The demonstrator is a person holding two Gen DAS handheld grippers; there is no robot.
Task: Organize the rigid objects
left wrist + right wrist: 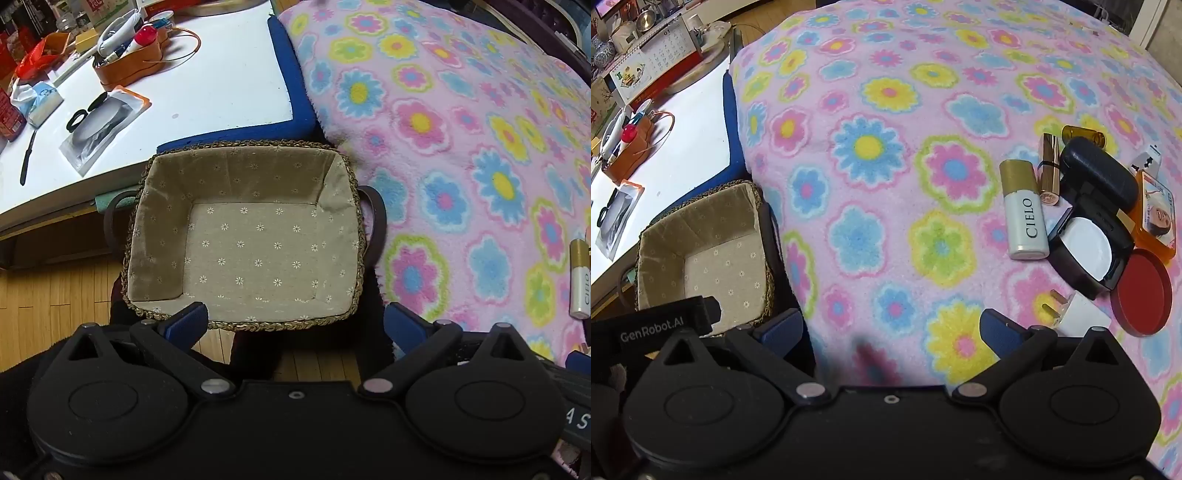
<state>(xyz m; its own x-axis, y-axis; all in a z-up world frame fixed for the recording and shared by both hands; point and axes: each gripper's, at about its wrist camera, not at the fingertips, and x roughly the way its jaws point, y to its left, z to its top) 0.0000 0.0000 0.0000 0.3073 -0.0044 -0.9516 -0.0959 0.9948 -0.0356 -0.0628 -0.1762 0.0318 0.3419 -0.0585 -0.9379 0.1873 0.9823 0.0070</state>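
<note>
An empty woven basket (354,236) with a beige flowered lining sits beside the flowered blanket; it also shows in the right wrist view (701,225). My left gripper (295,321) is open and empty just above its near rim. My right gripper (892,328) is open and empty over the blanket. To its right lies a cluster: a white and gold CIELO tube (1025,210), a gold lipstick (1049,170), an amber bottle (1082,134), a dark case (1100,173), an open compact (1089,251), a red lid (1143,291), a white plug (1078,314) and an orange card (1156,210).
The pink flowered blanket (886,147) covers the surface. A white table (221,81) at the left holds an orange box (129,66) of items, a packaged item (99,129) and a pen (27,158). Wooden floor (55,295) lies below the basket.
</note>
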